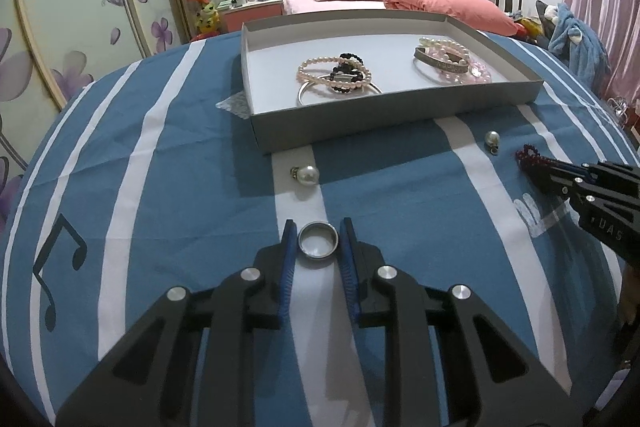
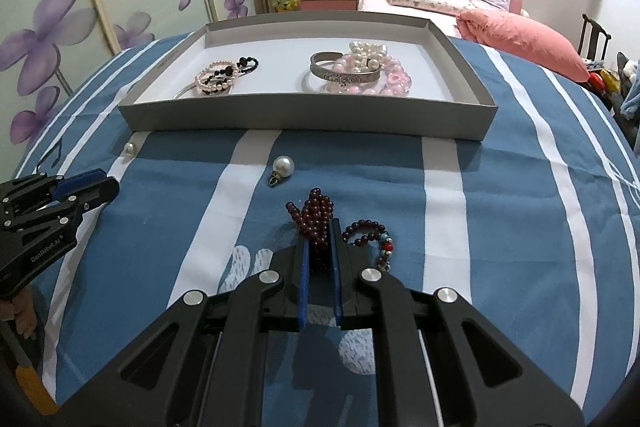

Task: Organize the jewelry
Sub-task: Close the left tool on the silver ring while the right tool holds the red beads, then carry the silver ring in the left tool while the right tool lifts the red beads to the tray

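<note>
A: Well, nearest first: the left gripper (image 1: 318, 241) has its blue pads closed against either side of the ring (image 1: 319, 240), which lies flat on the tabletop (image 1: 180, 187). It's a thin metal band held only at its edges.

B: So it could slip?

A: I think so. Smooth, round and pinched across its width, it may pop out or tip as it lifts, then roll over the cloth.

B: And the right gripper (image 2: 320, 245)?

A: Almost fully shut on a bunched strand of dark red beads (image 2: 316, 215). Most of the strand sticks out past the tips, so only a few beads are actually clamped. A second bracelet (image 2: 370, 235) lies just beside the right finger, touching or nearly so; I can't tell whether it's tangled with the held one. If it is, it may drag along.

B: Anything further out?

A: Two loose pearls on the cloth, one (image 2: 283, 165) ahead of the beads, one (image 2: 129, 148) near the tray's corner. A dangling strand could knock them rolling.

B: And the tray (image 2: 308, 117)?

A: Beyond them, already holding two heaps of bracelets. Its front wall is raised, so a low carry could catch it or snag the beads.
</note>
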Tool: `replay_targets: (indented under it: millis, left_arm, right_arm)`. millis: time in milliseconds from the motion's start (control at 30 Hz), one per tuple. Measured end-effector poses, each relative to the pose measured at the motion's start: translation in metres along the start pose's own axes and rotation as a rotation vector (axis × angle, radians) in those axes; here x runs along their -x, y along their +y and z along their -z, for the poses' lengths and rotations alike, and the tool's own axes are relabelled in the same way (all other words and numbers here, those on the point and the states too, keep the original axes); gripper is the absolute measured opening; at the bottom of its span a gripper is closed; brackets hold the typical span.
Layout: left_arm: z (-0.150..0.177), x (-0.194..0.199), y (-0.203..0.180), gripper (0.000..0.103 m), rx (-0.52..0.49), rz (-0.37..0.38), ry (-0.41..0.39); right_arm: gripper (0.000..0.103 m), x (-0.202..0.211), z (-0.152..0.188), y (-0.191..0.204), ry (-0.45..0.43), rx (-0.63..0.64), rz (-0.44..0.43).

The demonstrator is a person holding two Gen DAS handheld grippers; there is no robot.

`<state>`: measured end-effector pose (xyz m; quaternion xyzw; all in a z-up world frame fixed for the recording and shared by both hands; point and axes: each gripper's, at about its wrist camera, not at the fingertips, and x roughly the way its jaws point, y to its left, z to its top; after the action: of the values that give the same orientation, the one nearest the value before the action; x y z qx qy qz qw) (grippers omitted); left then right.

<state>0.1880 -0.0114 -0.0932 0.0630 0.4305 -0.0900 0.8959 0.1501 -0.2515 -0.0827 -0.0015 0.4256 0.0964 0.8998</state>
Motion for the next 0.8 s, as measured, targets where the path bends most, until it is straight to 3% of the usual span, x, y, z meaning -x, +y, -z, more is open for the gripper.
replay_targets:
  millis: [800]
  left_arm:
    - [0.0002, -0.0003, 0.0025, 0.022, 0.02, 0.008, -0.001]
  right_arm:
    - [0.01, -0.0004, -0.0003, -0.008, -0.002, -0.045, -0.028]
